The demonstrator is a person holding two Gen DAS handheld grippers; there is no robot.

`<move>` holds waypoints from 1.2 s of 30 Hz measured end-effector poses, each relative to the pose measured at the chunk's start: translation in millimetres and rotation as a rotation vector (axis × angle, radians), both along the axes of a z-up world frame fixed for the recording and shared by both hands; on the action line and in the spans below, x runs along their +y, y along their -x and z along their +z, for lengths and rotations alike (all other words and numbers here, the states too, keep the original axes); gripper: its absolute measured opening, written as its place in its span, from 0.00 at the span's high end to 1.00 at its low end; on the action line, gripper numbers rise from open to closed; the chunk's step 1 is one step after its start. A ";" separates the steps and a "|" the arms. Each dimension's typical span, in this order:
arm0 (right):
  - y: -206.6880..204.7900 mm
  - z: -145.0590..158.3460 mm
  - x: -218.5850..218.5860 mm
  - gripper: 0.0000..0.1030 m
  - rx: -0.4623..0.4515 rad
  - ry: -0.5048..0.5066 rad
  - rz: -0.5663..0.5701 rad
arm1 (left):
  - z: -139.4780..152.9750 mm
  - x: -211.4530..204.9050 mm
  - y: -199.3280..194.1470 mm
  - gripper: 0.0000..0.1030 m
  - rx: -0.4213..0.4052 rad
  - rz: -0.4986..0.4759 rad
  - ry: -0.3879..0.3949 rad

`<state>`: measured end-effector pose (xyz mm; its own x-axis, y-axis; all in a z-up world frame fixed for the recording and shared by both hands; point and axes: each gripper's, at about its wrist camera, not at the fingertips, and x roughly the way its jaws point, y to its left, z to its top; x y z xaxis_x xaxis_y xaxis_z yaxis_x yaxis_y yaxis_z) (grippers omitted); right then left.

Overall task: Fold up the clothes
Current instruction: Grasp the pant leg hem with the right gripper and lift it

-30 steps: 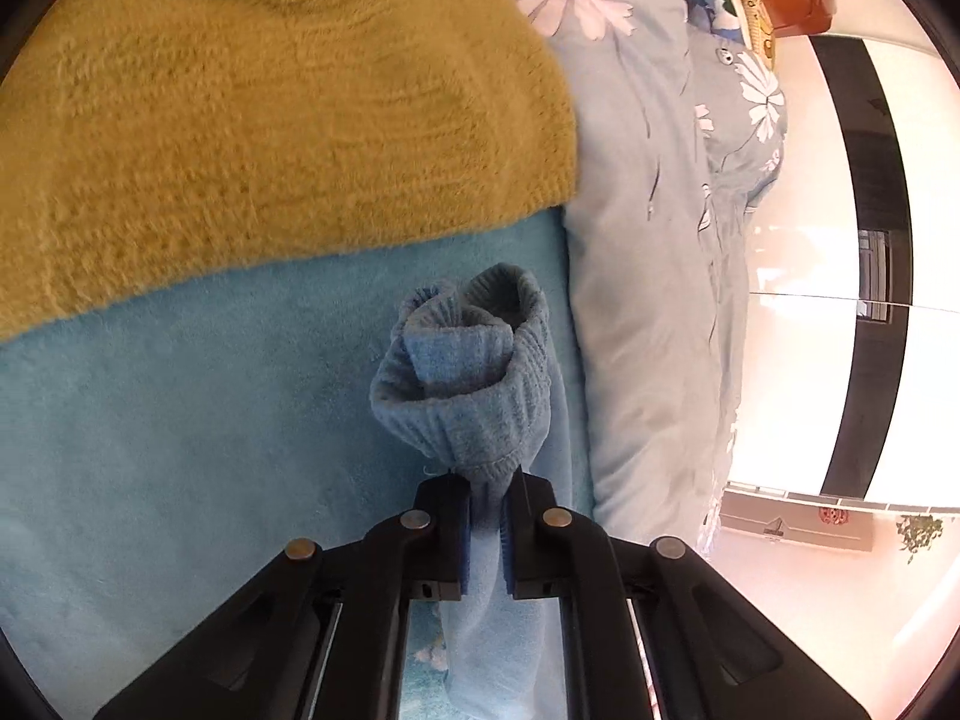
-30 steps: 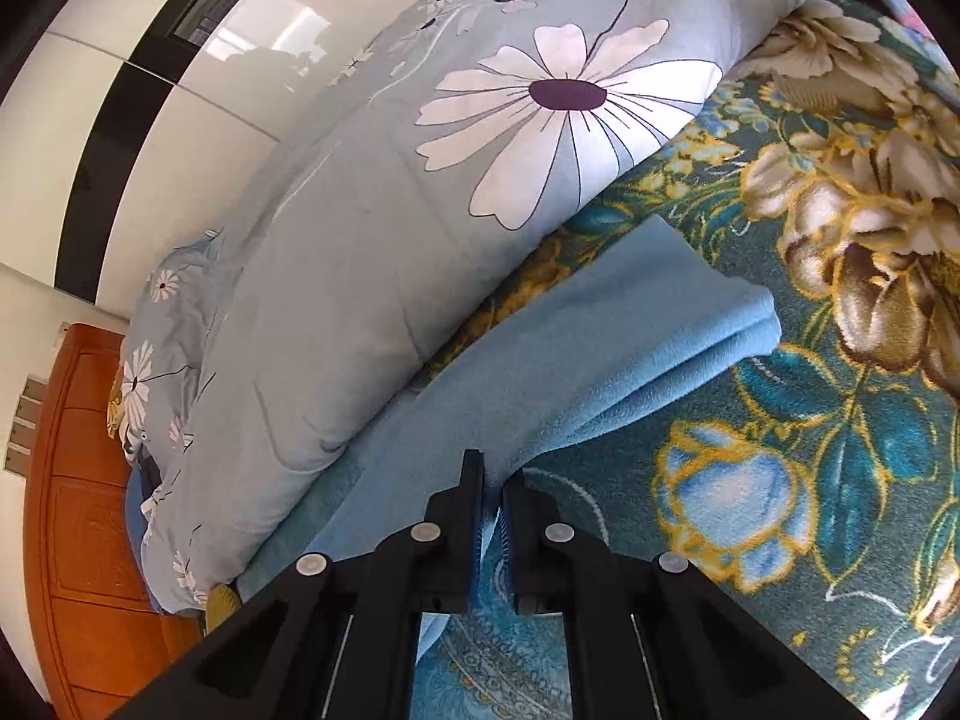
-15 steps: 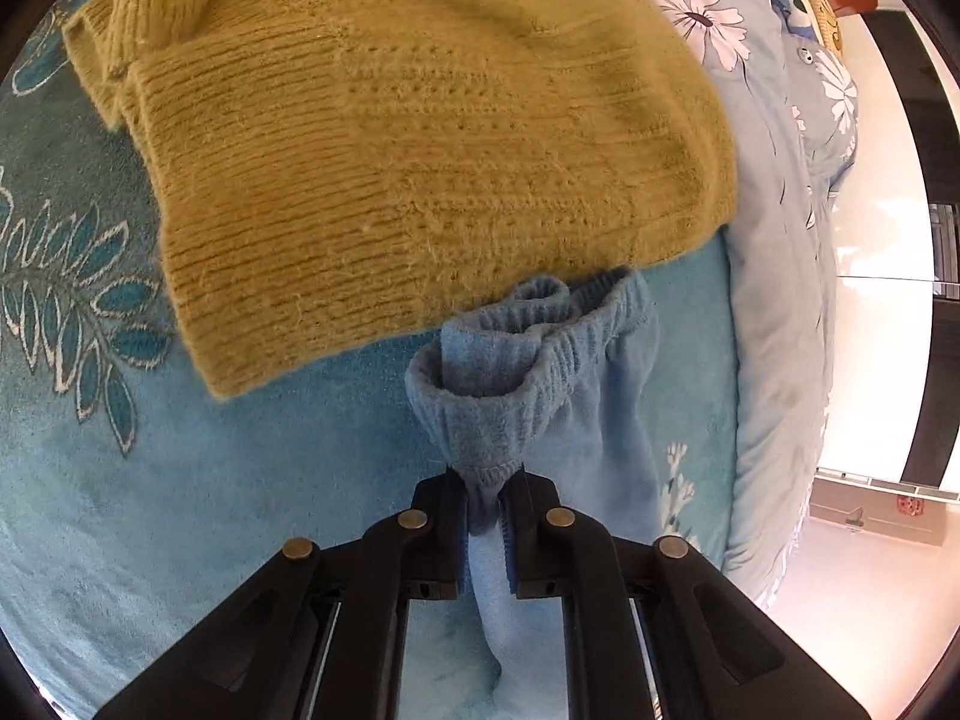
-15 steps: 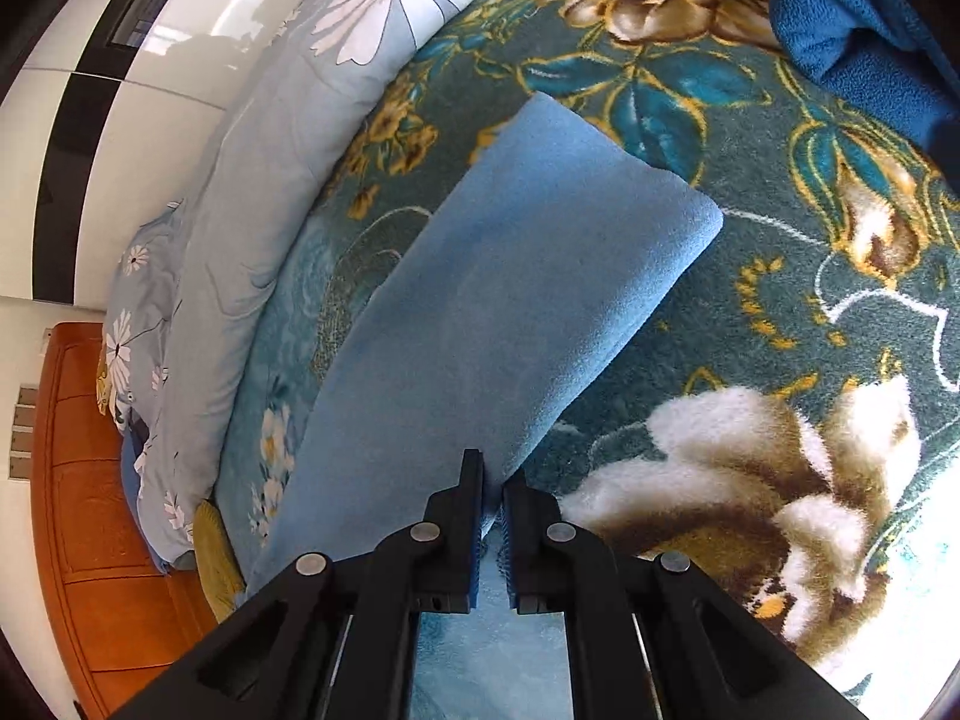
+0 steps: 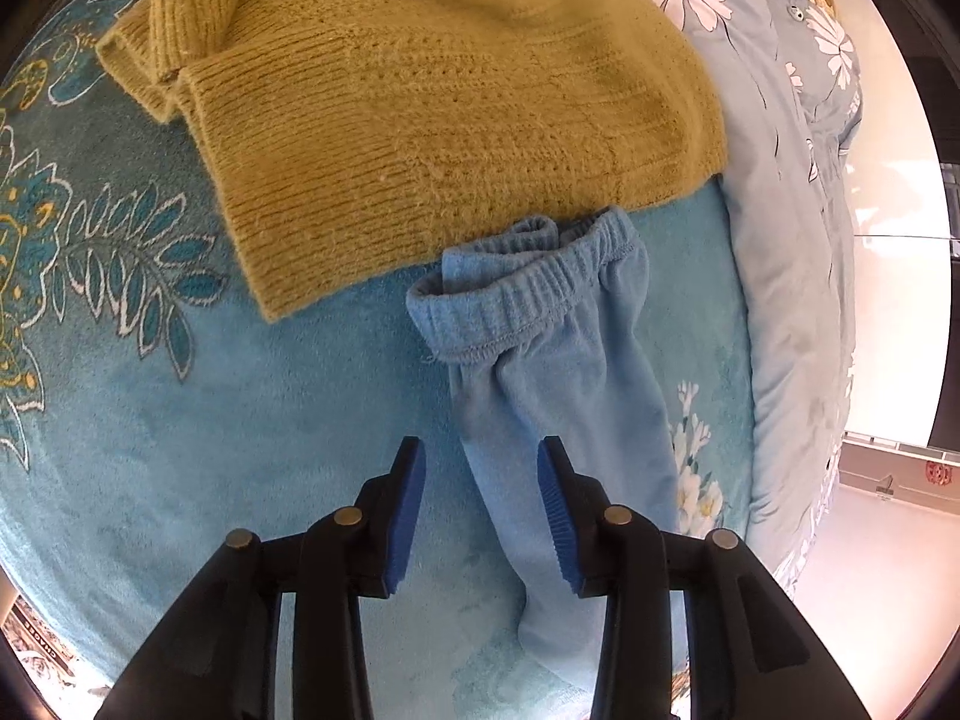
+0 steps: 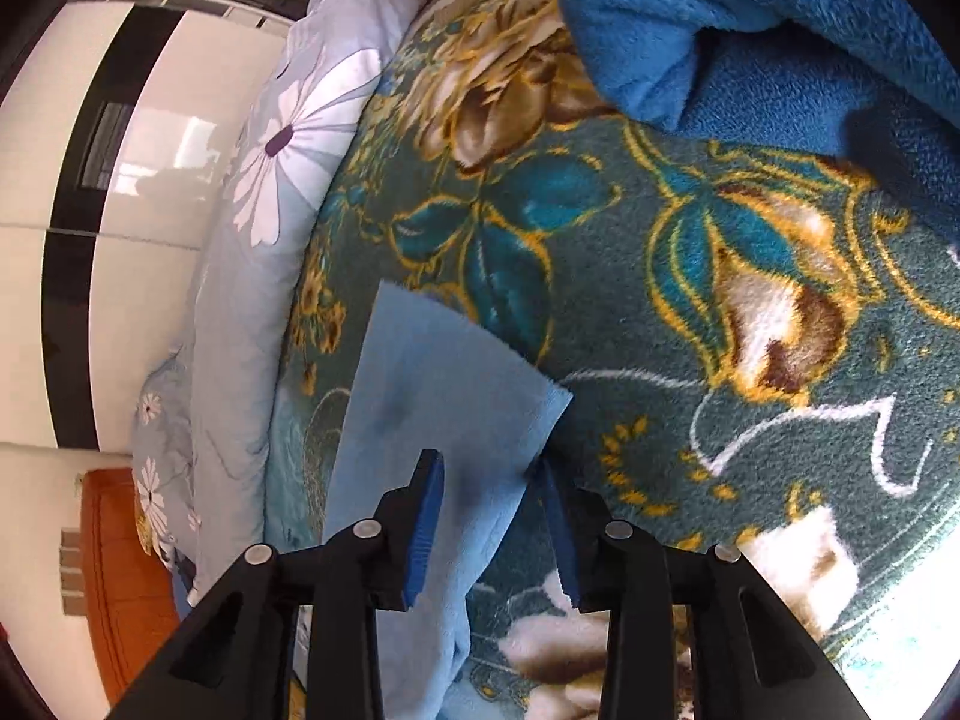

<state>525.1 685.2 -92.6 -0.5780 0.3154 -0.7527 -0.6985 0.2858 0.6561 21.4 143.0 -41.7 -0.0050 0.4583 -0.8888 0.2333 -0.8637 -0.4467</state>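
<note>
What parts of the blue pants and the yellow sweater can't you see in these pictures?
- Blue pants: in the left wrist view, the lower end is hidden behind the left tool.
- Yellow sweater: top cut off by that picture's edge.
- Pants: in the right wrist view, the waistband is out of frame.

— Where does the left wrist camera sit?
— Low over the bed, looking forward between the left gripper (image 5: 480,504) fingers at the light blue trousers (image 5: 558,372) waistband, close up, a mustard sweater (image 5: 432,102) beyond.
— And the right?
— Equally near, looking along the right gripper (image 6: 492,516) at the trousers' (image 6: 432,396) other end. Both views share the garment, the floral blanket (image 6: 690,312) and the pale quilt (image 5: 792,240).
</note>
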 end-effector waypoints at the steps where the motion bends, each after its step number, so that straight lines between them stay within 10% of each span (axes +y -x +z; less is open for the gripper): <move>1: 1.4 2.5 1.8 0.64 -0.003 -0.008 0.001 | 2.8 0.7 -2.6 0.61 0.001 -0.004 0.005; 8: 15.7 27.2 12.8 0.89 -0.055 -0.083 0.033 | 21.8 48.7 -18.5 0.61 0.015 -0.035 0.021; 19: 164.9 108.0 -40.4 0.90 -0.329 -0.493 0.748 | 26.1 114.4 6.6 0.61 0.052 -0.109 -0.019; 27: 81.0 97.6 14.4 0.90 -0.475 -0.377 0.515 | 7.8 108.5 5.1 0.61 0.024 -0.106 -0.003; 36: 4.7 55.2 27.5 0.98 -0.390 -0.180 0.314 | -2.9 105.9 -7.5 0.61 -0.004 -0.117 0.008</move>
